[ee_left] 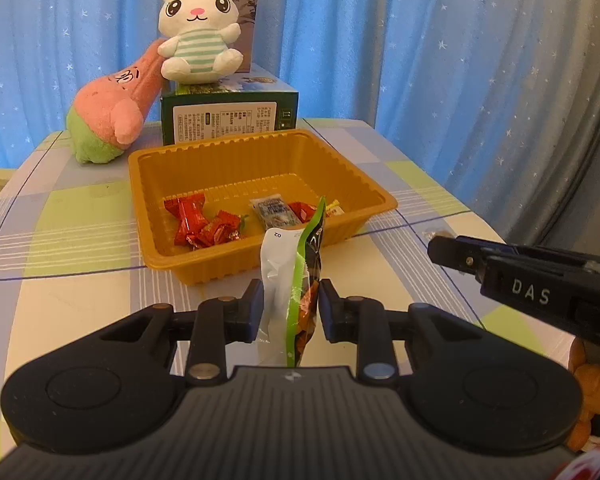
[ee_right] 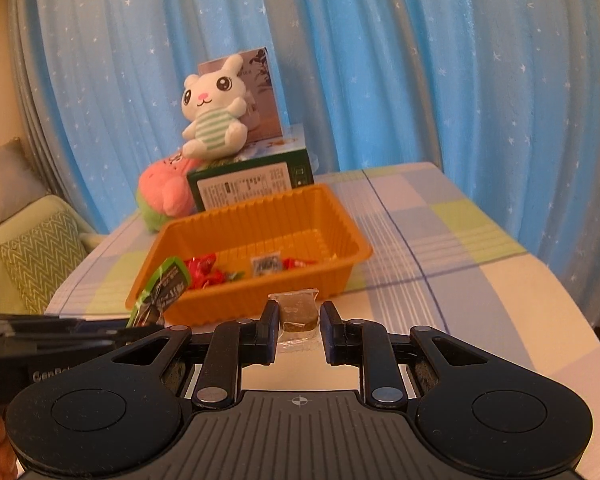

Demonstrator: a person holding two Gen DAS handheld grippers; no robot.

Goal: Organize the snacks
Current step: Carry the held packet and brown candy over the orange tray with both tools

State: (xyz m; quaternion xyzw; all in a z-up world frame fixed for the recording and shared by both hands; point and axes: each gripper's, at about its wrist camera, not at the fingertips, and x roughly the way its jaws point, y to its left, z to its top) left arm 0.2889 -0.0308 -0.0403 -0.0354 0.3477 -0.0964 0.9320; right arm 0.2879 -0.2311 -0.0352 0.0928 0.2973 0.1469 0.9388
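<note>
My left tool (ee_left: 290, 304) grips a pouch (ee_left: 300, 280) upright, base hidden, before the tray (ee_left: 180, 248); my right tool (ee_right: 299, 322) brackets a wrapped snack (ee_right: 298, 312), contact unclear.

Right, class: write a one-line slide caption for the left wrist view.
Left hand-held gripper grips a green snack bag upright before the orange tray.

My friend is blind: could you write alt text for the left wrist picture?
A black claw pinches a green snack packet upright before an orange tray holding red-wrapped candies. Two plush toys and boxes stand behind it.
</note>
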